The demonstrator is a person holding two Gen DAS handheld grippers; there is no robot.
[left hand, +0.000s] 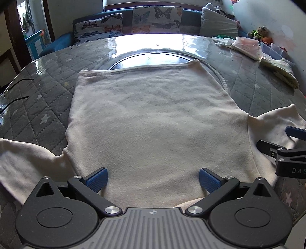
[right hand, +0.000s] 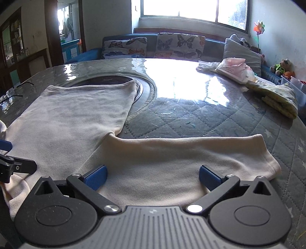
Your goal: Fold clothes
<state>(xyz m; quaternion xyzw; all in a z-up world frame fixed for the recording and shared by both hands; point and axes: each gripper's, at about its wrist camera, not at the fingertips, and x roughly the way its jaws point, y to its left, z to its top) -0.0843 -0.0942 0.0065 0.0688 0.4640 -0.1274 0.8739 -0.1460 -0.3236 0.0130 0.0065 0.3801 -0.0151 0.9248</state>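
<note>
A cream long-sleeved top (left hand: 153, 118) lies spread flat on the bench (left hand: 47, 95), which is covered with a grey quilted, star-patterned cloth under a glossy clear sheet. The hem end of the top reaches onto a dark round inset (left hand: 149, 61) in the middle of the bench, and its sleeves stretch out to either side.

The left gripper (left hand: 153, 181) hangs over the near end of the top's body, its blue-padded fingers (left hand: 97, 180) spread wide apart with only flat fabric beneath them, gripping nothing. The right gripper (right hand: 153, 179) hovers over the right sleeve (right hand: 191, 153), which lies straight across the bench; its fingers (right hand: 209, 179) also stand fully apart, released, with the cloth lying loose below.

At the left edge of the bench rests a pair of glasses (right hand: 7, 101). Toward the far right sit a pink-and-white plastic packet (right hand: 235, 70) and a folded pale yellow-green cloth (right hand: 277, 97). Behind the bench runs a blue sofa with butterfly-print cushions (right hand: 179, 47) under a bright window (right hand: 191, 9)
</note>
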